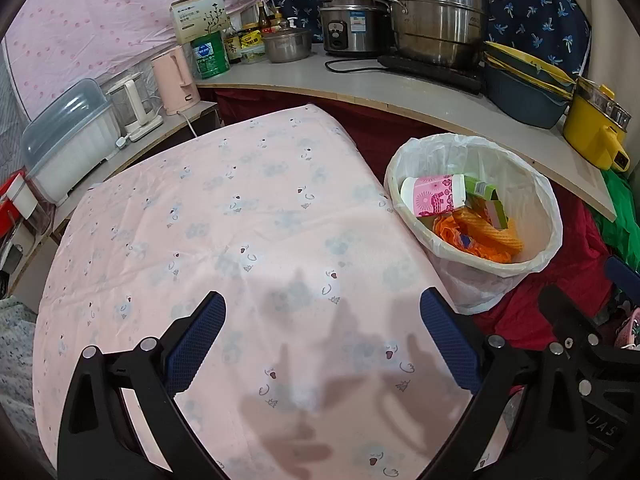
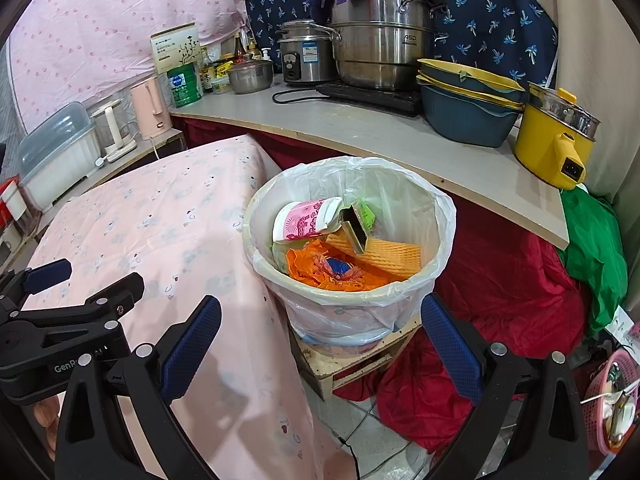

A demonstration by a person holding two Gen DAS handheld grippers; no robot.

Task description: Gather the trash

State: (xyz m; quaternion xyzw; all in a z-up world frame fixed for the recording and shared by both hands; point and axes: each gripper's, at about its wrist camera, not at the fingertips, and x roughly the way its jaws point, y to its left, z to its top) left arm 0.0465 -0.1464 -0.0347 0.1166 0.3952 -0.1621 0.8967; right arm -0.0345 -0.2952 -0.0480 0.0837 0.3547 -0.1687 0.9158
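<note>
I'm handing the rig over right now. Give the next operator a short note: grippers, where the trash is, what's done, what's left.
Left gripper: open, empty, above the pink tablecloth.
Right gripper: open, empty, near the bin.
Trash: the pink cup, green box, orange bag and yellow foam net all lie inside the lined bin, which stands on a small wooden stand beside the table.
Done: the visible tablecloth carries no trash.
Left: nothing visible to collect; check areas outside these views before stopping.
</note>
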